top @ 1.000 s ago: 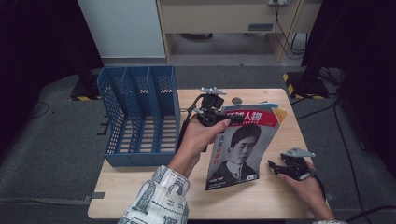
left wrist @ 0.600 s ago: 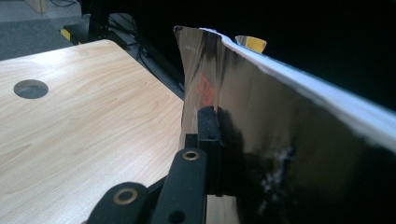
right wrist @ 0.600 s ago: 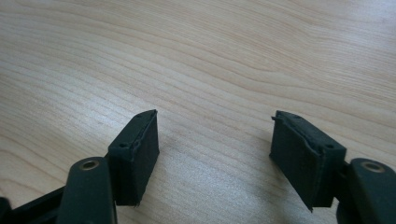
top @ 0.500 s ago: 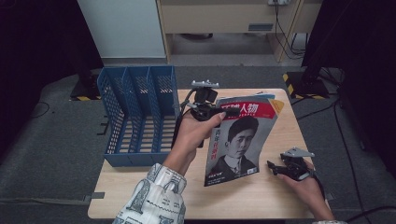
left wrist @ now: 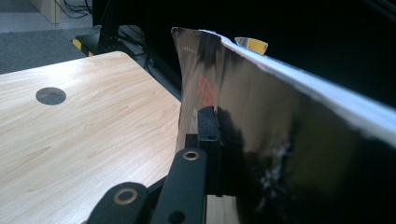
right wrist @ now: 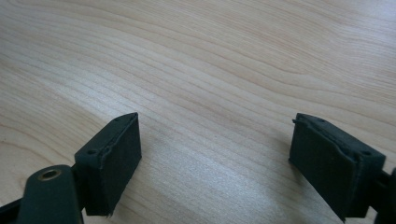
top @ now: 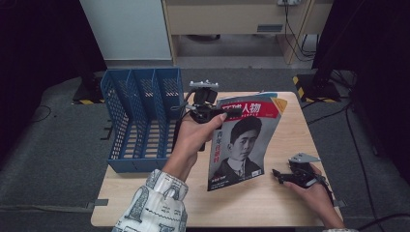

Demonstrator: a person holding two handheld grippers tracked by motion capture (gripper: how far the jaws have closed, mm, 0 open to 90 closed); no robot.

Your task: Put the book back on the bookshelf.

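Left gripper (top: 227, 112): held up over the table in the person's left hand (top: 193, 137); its jaws are clamped on the top edge of a magazine. In the left gripper view one black pad (left wrist: 208, 140) lies flat against the glossy cover.
Magazine (top: 244, 140): hangs from the left gripper, nearly upright and slightly tilted, cover facing the person; red title band at the top, a portrait below. Its lower edge sits just above or on the tabletop; which of the two cannot be told.
Right gripper (top: 279, 175): low over the table in the person's right hand (top: 314, 191), just beside the magazine's lower corner and apart from it. Its jaws stand wide and have just been opening further; between them lies bare wood and nothing else. A grey three-cornered plate (top: 303, 157) sits on top.
Right gripper's pads (right wrist: 114, 158): two black blocks, well apart, pointing along the wood grain.
Table (top: 290, 125): pale wood, under both grippers; a round hole (left wrist: 50, 95) lies ahead of the left gripper, to the open side of the magazine.
File rack (top: 140, 121): blue mesh, three upright compartments, standing on the table's edge beyond the left hand, on the side away from the right gripper.
Sleeve (top: 154, 205): patterned white fabric on the left forearm, below the left gripper.
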